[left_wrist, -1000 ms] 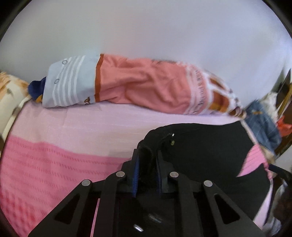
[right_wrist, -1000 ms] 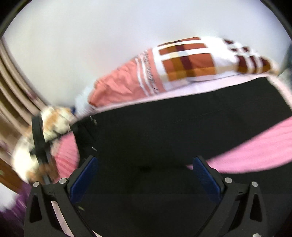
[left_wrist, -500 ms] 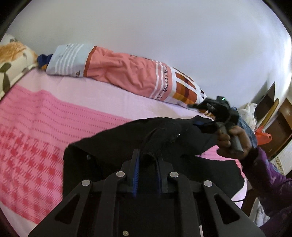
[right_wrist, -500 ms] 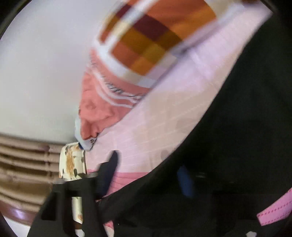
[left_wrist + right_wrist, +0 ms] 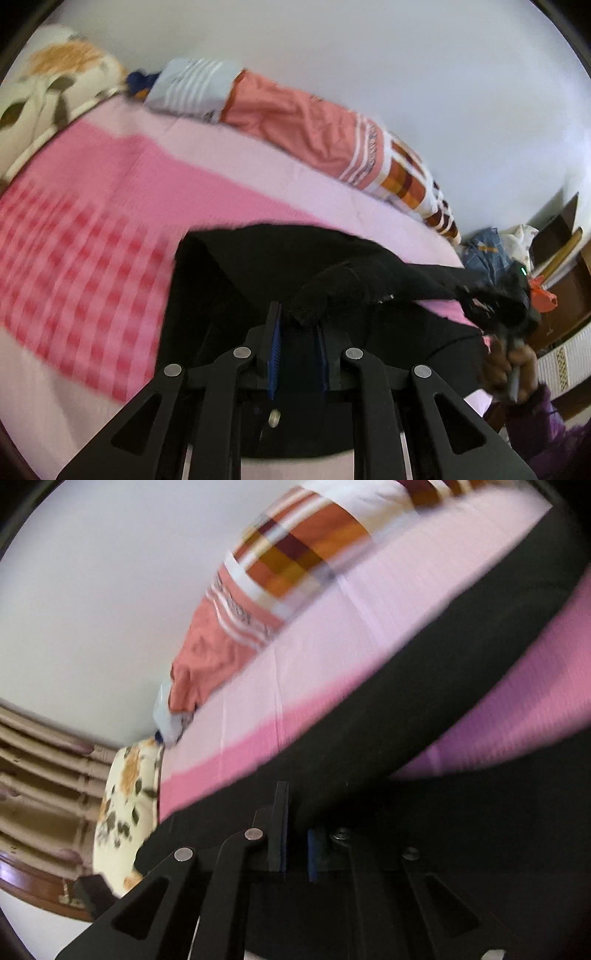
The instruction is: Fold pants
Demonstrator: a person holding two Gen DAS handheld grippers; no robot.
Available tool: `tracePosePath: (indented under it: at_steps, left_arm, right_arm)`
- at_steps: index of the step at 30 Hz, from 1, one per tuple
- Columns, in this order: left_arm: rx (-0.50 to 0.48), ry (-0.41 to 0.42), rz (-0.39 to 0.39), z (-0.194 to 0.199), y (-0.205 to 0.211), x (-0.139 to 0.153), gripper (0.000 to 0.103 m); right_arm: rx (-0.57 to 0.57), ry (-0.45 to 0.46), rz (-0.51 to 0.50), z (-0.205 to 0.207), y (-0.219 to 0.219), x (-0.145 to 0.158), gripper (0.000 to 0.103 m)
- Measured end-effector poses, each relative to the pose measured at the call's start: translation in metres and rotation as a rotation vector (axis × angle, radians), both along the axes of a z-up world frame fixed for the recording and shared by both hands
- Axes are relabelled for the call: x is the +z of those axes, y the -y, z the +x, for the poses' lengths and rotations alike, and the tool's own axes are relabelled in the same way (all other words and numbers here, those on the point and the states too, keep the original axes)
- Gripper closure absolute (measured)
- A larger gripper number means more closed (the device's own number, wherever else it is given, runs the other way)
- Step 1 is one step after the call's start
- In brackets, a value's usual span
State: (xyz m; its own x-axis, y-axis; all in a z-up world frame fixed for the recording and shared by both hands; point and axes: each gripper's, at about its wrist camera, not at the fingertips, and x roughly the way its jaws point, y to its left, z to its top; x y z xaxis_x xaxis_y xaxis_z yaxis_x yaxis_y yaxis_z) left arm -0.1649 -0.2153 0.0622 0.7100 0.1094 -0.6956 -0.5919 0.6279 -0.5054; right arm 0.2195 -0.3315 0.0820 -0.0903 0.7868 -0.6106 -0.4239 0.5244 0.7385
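Note:
The black pants point(image 5: 280, 266) lie on a pink bed sheet point(image 5: 92, 221), partly lifted. My left gripper point(image 5: 297, 321) is shut on a bunched edge of the pants and holds it above the bed. My right gripper point(image 5: 295, 834) is shut on another edge of the pants point(image 5: 424, 716), which stretch taut across its view. The right gripper also shows in the left wrist view point(image 5: 495, 299), at the right end of the raised fabric, with the person's hand below it.
A long orange, white and checked bolster point(image 5: 314, 129) lies along the white wall. A floral pillow point(image 5: 48, 85) and wooden headboard point(image 5: 44, 775) stand at the bed's head. Clothes and wooden furniture point(image 5: 554, 266) sit past the bed's right end.
My right gripper closed on the pants edge. Both grippers lifted the pants and pulled the fabric taut between them. The left view tilted towards the bed's head.

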Motion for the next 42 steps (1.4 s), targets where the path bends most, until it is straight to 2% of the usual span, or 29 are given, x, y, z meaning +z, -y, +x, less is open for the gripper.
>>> tracePosePath:
  at_steps: [4, 6, 8, 11, 13, 16, 18, 19, 20, 21, 22, 23, 25, 27, 29, 33, 34, 35, 37, 42]
  left_arm:
    - [0.045, -0.067, -0.062, -0.025, 0.013, -0.023, 0.087]
    - [0.084, -0.084, -0.103, -0.041, 0.020, -0.037, 0.088]
    - [0.103, -0.113, -0.088, -0.049, 0.026, -0.041, 0.088]
    - [0.113, -0.190, 0.024, -0.054, 0.044, -0.034, 0.088]
    - [0.132, -0.246, 0.139, -0.052, 0.055, -0.020, 0.088]
    - [0.176, -0.319, 0.304, -0.049, 0.070, 0.003, 0.082]
    - [0.209, -0.328, 0.359, -0.048, 0.073, 0.019, 0.080]
    - [0.219, -0.316, 0.382, -0.050, 0.076, 0.027, 0.076]
    - [0.216, -0.305, 0.388, -0.047, 0.075, 0.033, 0.059]
    - [0.212, -0.291, 0.384, -0.046, 0.076, 0.038, 0.048]
    - [0.209, -0.266, 0.372, -0.043, 0.078, 0.043, 0.031]
    - [0.205, -0.236, 0.359, -0.041, 0.080, 0.046, 0.028]
    - [0.165, -0.160, 0.318, -0.032, 0.084, 0.049, 0.028]
    - [0.129, -0.154, 0.295, -0.016, 0.087, 0.045, 0.028]
    - [0.091, -0.143, 0.237, 0.001, 0.088, 0.035, 0.028]
    - [0.071, -0.143, 0.170, 0.024, 0.096, 0.022, 0.028]
    - [0.070, -0.141, 0.166, 0.027, 0.098, 0.021, 0.028]
    - [0.066, -0.146, 0.165, 0.029, 0.101, 0.021, 0.028]
    - [0.047, -0.166, 0.162, 0.037, 0.105, 0.017, 0.028]
    - [0.001, -0.201, 0.185, 0.049, 0.118, 0.013, 0.028]
  right_arm:
    - [0.020, -0.113, -0.040, -0.043, 0.033, -0.032, 0.095]
    - [0.025, -0.140, -0.052, -0.059, 0.040, -0.045, 0.095]
    - [0.028, -0.181, -0.063, -0.069, 0.047, -0.060, 0.095]
    - [0.025, -0.247, -0.045, -0.079, 0.052, -0.079, 0.095]
    - [0.055, -0.266, -0.003, -0.083, 0.053, -0.083, 0.095]
    - [0.049, -0.300, 0.052, -0.085, 0.057, -0.089, 0.090]
    - [0.015, -0.340, 0.101, -0.078, 0.065, -0.092, 0.084]
    - [-0.026, -0.351, 0.138, -0.071, 0.075, -0.093, 0.079]
    - [-0.052, -0.347, 0.165, -0.066, 0.085, -0.097, 0.073]
    - [-0.091, -0.343, 0.189, -0.057, 0.094, -0.095, 0.072]
    - [-0.145, -0.324, 0.226, -0.043, 0.109, -0.093, 0.069]
    - [-0.185, -0.297, 0.246, -0.029, 0.121, -0.091, 0.066]
    - [-0.248, -0.265, 0.264, -0.004, 0.141, -0.094, 0.062]
    - [-0.327, -0.318, 0.327, 0.030, 0.165, -0.106, 0.062]
    - [-0.409, -0.371, 0.427, 0.053, 0.187, -0.116, 0.063]
    - [-0.551, -0.316, 0.496, 0.098, 0.232, -0.117, 0.061]
    - [-0.583, -0.327, 0.517, 0.107, 0.243, -0.120, 0.063]
    - [-0.598, -0.341, 0.526, 0.115, 0.254, -0.123, 0.077]
    - [-0.574, -0.312, 0.445, 0.128, 0.268, -0.121, 0.095]
    - [-0.533, -0.201, 0.343, 0.129, 0.307, -0.099, 0.097]
